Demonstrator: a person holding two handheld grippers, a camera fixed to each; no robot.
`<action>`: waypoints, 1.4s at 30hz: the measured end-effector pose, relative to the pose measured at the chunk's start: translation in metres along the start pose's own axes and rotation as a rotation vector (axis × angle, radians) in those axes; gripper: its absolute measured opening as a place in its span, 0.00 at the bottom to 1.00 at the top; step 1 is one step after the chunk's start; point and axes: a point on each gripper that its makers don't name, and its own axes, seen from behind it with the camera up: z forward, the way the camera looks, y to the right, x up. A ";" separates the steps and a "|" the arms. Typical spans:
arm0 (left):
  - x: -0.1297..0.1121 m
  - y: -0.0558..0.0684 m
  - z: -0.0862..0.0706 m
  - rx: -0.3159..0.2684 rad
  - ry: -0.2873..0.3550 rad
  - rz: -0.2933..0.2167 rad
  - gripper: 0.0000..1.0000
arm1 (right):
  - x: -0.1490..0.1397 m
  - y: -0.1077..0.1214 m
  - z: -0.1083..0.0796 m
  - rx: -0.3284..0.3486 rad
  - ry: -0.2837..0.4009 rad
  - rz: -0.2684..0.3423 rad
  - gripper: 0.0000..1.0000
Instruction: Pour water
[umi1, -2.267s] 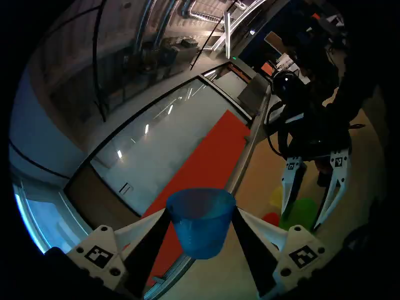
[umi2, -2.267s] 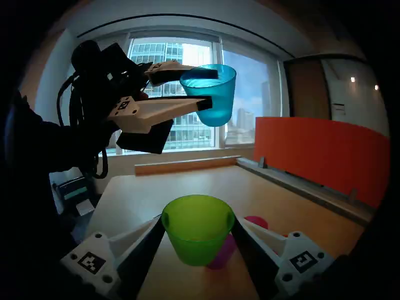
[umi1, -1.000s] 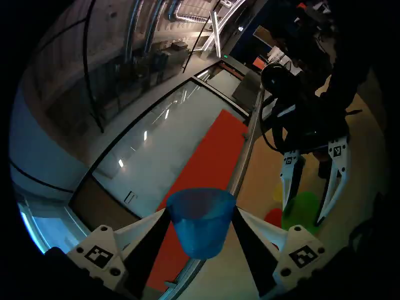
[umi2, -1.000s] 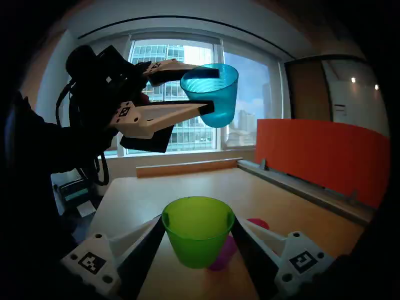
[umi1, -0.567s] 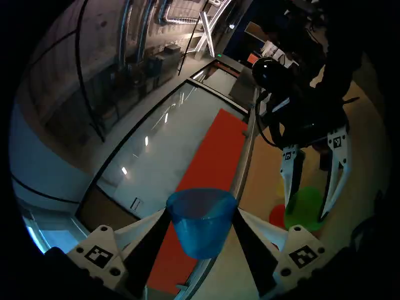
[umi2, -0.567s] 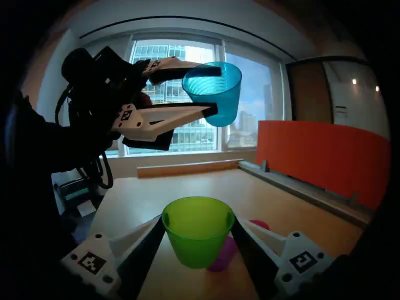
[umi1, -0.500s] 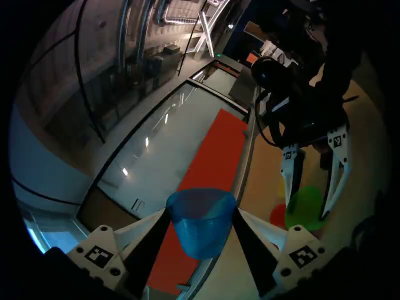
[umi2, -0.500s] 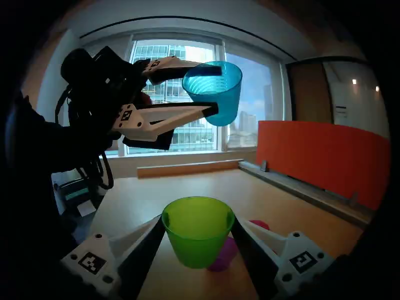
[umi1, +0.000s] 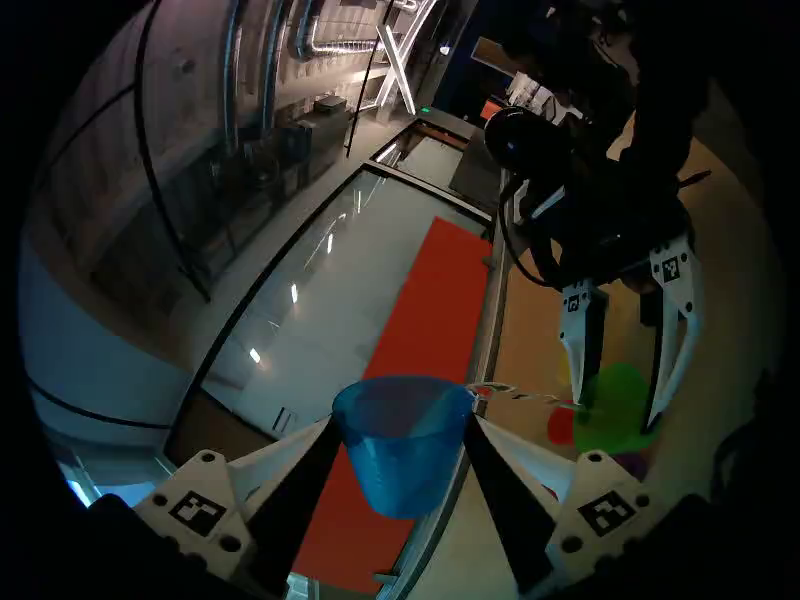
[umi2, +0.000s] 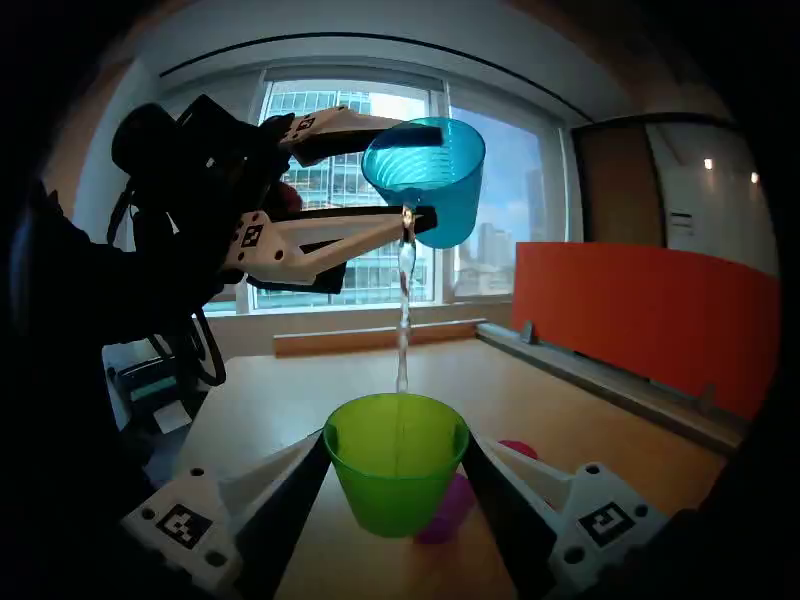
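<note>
In the left gripper view, the left claw (umi1: 402, 432) pinches a blue cup (umi1: 402, 455) between its two fingers, one finger on each side of the cup. The cup is tipped, and a thin line of water (umi1: 520, 393) runs from its rim. The water goes across to a green cup (umi1: 615, 405). The right claw (umi1: 618, 415) holds that green cup between its white fingers, low over the desk (umi1: 530, 330). A long orange wall (umi1: 420, 330) runs along the edge of the desk.

In the right gripper view, the right claw (umi2: 397, 455) pinches the green cup (umi2: 397, 480), with both fingers pressed on its sides. The cup stands upright and its mouth is open to the top. High above it, the left claw (umi2: 433, 175) grips the blue cup (umi2: 430, 180), which leans over with its mouth turned down and toward the camera. Water (umi2: 403, 320) falls from the low part of its rim in a thin, straight line and lands inside the green cup. A person's arm (umi2: 100, 290) in a dark sleeve holds the left claw. A purple cup (umi2: 450, 505) stands on the desk (umi2: 270, 400), right behind the green cup, and a pink thing (umi2: 518, 447) lies near it. A big window (umi2: 500, 200) is at the back, and the orange wall (umi2: 640, 310) stands at the right.
</note>
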 end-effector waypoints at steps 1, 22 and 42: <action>0.000 0.000 0.000 0.000 0.000 0.003 0.86 | 0.000 0.000 0.000 0.000 0.000 0.000 0.92; 0.006 0.003 -0.001 0.008 0.006 0.064 0.86 | 0.000 0.002 -0.002 -0.005 0.001 -0.003 0.92; 0.010 0.003 -0.002 0.008 0.009 0.116 0.86 | 0.002 0.004 -0.001 -0.009 0.003 -0.008 0.92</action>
